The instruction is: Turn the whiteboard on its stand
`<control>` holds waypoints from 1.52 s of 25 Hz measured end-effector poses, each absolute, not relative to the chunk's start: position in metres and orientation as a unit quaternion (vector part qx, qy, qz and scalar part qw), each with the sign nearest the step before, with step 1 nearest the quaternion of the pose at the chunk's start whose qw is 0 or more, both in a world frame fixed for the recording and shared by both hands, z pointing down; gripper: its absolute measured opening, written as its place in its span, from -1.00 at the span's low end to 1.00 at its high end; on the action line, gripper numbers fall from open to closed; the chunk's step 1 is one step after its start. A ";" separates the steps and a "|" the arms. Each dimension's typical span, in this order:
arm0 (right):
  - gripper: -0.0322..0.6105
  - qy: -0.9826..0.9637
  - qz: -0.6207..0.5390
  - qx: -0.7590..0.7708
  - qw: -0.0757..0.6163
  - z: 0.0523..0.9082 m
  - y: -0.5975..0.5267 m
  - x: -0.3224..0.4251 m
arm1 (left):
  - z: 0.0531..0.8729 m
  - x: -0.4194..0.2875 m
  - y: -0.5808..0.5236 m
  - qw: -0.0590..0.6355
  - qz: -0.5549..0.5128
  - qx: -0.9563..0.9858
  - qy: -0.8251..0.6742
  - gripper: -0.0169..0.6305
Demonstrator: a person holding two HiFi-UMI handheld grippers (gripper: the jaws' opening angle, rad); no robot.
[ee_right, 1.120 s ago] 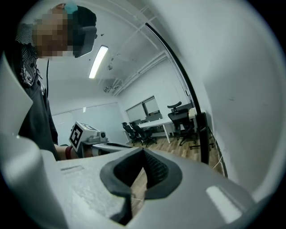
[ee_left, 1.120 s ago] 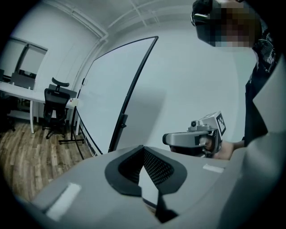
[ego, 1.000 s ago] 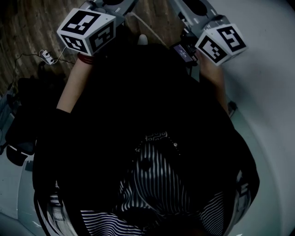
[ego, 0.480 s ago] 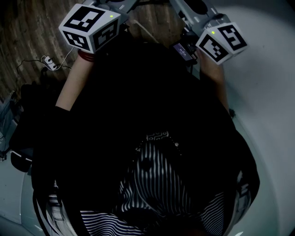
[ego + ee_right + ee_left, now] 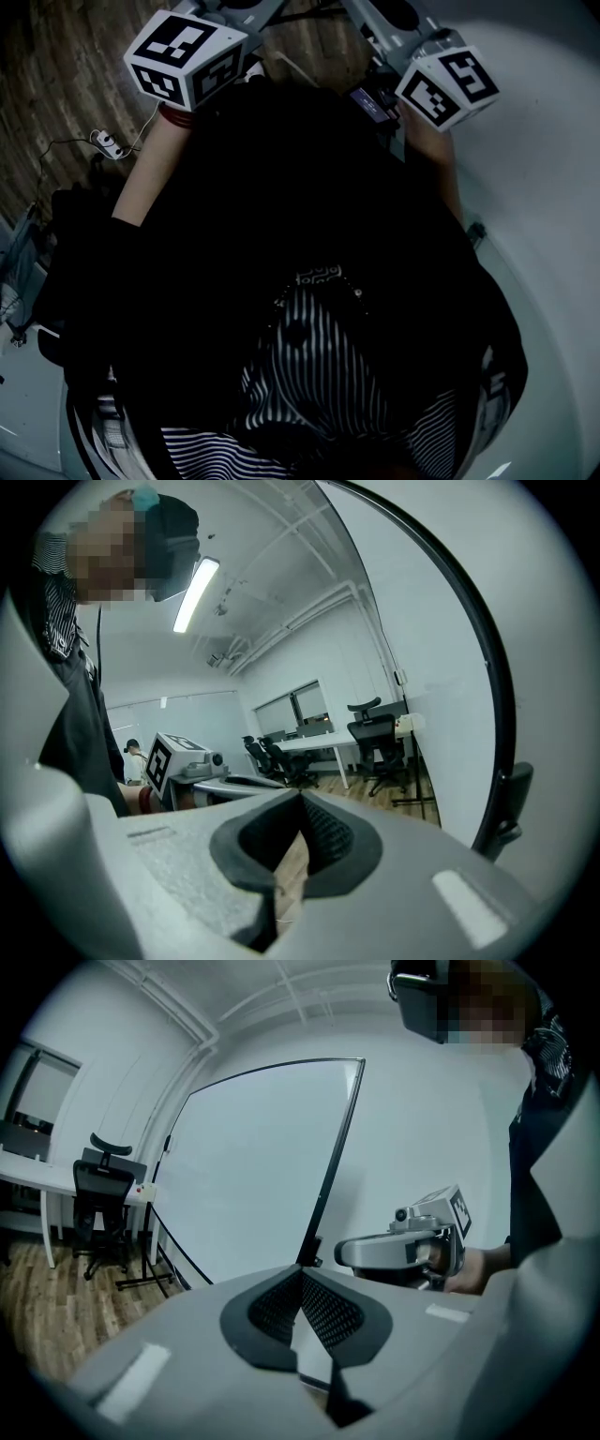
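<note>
Left gripper (image 5: 302,1275), grey, two-jawed, hand-held: shut tip to tip, with nothing between the dark ribbed pads (image 5: 328,1312). Aimed at the near side edge of the large white whiteboard (image 5: 253,1166) in its thin black frame, with that edge rising straight up from behind the jaw tips. Whether touching or just short of it, cannot tell.

Right gripper (image 5: 300,799), same grey build: likewise closed at the tips and holding nothing, only a sliver of floor visible through the gap lower down. Held just beside the whiteboard on the opposite face, with the white panel and curved black frame filling the right of the right gripper view and a small black bracket (image 5: 506,803) fixed low on the frame.

From above, two black-and-white marker cubes, one per gripper, side by side over a dark top and a striped garment (image 5: 319,366). Bare forearm with a red wristband (image 5: 174,117) behind the left cube.

Left of the whiteboard in the left gripper view: a black office chair (image 5: 98,1185) at a white desk (image 5: 37,1174), on brown wood-plank floor (image 5: 56,1307). Away from the whiteboard in the right gripper view: more black chairs and white desks (image 5: 319,742), a long ceiling light (image 5: 195,594), and a distant person (image 5: 135,752) too small to make out. On the floor in the head view, a white power strip (image 5: 108,142) with a trailing cable.
</note>
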State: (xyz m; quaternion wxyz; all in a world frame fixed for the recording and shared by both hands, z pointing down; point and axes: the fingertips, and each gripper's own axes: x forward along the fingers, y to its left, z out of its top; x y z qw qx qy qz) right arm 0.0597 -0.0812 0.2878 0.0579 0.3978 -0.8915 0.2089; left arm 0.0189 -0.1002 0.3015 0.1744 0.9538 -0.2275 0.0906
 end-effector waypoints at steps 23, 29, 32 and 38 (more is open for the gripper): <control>-0.89 -0.865 0.202 0.453 0.076 0.283 -0.065 0.083 | 0.289 0.047 -0.095 0.179 0.059 0.967 -0.174 -0.94; -0.90 -0.866 0.203 0.453 0.067 0.275 -0.071 0.084 | 0.281 0.046 -0.099 0.175 0.054 0.968 -0.174 -0.94; -0.89 -0.864 0.206 0.455 0.069 0.276 -0.069 0.086 | 0.277 0.048 -0.097 0.171 0.053 0.969 -0.171 -0.94; -0.90 -0.863 0.206 0.456 0.068 0.278 -0.062 0.082 | 0.278 0.051 -0.092 0.161 0.056 0.971 -0.168 -0.94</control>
